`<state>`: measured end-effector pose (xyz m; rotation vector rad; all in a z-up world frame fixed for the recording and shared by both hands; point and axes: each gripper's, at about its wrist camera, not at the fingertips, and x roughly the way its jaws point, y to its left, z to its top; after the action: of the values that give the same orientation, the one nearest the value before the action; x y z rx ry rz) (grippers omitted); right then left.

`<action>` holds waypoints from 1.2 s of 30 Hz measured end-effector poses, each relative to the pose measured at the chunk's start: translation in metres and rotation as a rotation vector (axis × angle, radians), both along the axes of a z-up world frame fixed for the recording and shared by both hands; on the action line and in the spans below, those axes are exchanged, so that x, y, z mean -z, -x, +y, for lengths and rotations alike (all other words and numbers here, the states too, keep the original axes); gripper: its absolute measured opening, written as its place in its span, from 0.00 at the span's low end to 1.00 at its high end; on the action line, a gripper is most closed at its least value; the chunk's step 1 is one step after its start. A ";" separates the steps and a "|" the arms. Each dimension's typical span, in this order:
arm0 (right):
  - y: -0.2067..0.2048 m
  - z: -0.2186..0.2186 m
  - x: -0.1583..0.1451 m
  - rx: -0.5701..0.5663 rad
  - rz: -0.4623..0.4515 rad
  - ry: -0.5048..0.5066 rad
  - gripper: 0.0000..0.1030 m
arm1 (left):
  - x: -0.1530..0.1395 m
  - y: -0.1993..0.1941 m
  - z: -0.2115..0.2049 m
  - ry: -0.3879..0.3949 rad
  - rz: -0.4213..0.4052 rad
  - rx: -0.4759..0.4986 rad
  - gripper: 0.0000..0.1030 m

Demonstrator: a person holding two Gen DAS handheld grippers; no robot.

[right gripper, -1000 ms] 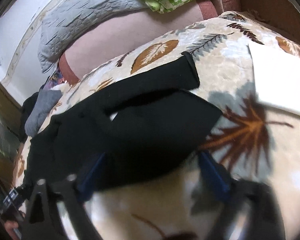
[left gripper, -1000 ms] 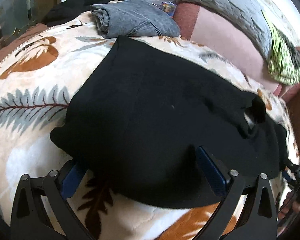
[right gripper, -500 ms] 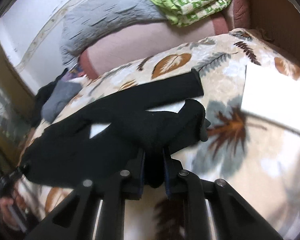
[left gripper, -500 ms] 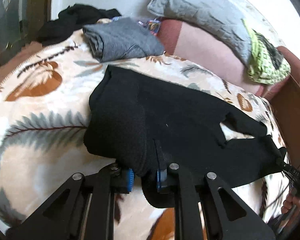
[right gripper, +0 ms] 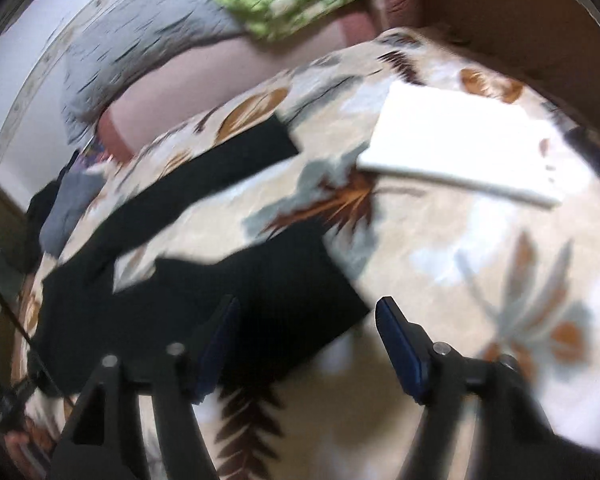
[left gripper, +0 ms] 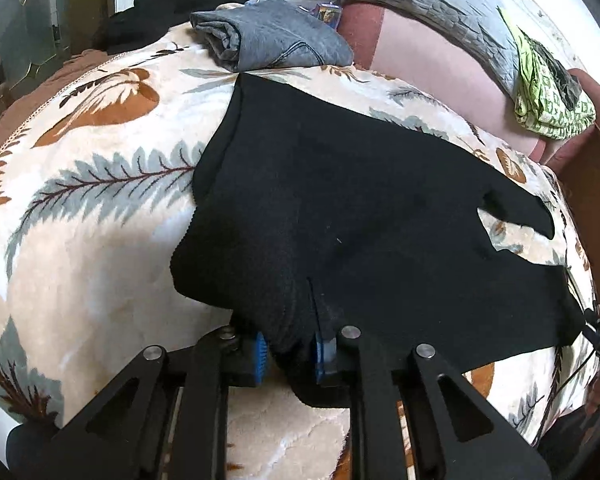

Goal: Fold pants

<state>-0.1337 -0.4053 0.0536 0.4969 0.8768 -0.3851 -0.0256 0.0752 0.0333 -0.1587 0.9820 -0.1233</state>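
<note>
Black pants (left gripper: 340,208) lie spread on a leaf-patterned blanket (left gripper: 92,264). My left gripper (left gripper: 290,354) is shut on the near waist edge of the pants, a bunched fold pinched between its blue pads. In the right wrist view the pants (right gripper: 228,292) show both legs, one leg end lying flat just ahead. My right gripper (right gripper: 306,344) is open with nothing between its blue pads, just off that leg end's right corner. This view is blurred.
Folded grey jeans (left gripper: 276,36) and dark clothes (left gripper: 172,4) sit at the blanket's far edge. A grey pillow (left gripper: 428,4) and green patterned cloth (left gripper: 548,92) lie behind. A white folded item (right gripper: 460,148) lies on the blanket to the right. A brown board (right gripper: 512,12) borders the bed.
My right gripper has opened and let go of the pant leg, which now lies flat. My left gripper stays shut on the waist edge and has lowered slightly.
</note>
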 end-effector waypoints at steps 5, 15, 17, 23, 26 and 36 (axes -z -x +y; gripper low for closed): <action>-0.023 -0.030 0.011 0.014 0.064 0.031 0.70 | 0.006 -0.001 0.001 -0.004 0.011 -0.011 0.15; -0.040 -0.013 0.011 -0.067 0.075 0.215 0.01 | 0.000 0.002 0.000 -0.010 0.003 -0.019 0.18; -0.040 -0.024 0.016 -0.044 0.106 0.178 0.01 | 0.000 0.002 0.003 -0.012 -0.001 -0.018 0.20; -0.039 -0.020 0.025 -0.022 0.151 0.225 0.13 | 0.003 0.006 0.009 -0.015 0.007 -0.046 0.35; -0.034 -0.017 0.003 -0.032 0.073 0.170 0.26 | -0.010 0.012 0.013 -0.060 -0.012 -0.050 0.46; -0.070 0.068 -0.016 -0.318 -0.047 0.083 0.45 | -0.042 0.019 0.001 -0.103 -0.107 -0.009 0.64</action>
<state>-0.0637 -0.3375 0.0693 0.2823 0.8744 -0.1172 -0.0441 0.0764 0.0751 -0.0615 0.8786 -0.0721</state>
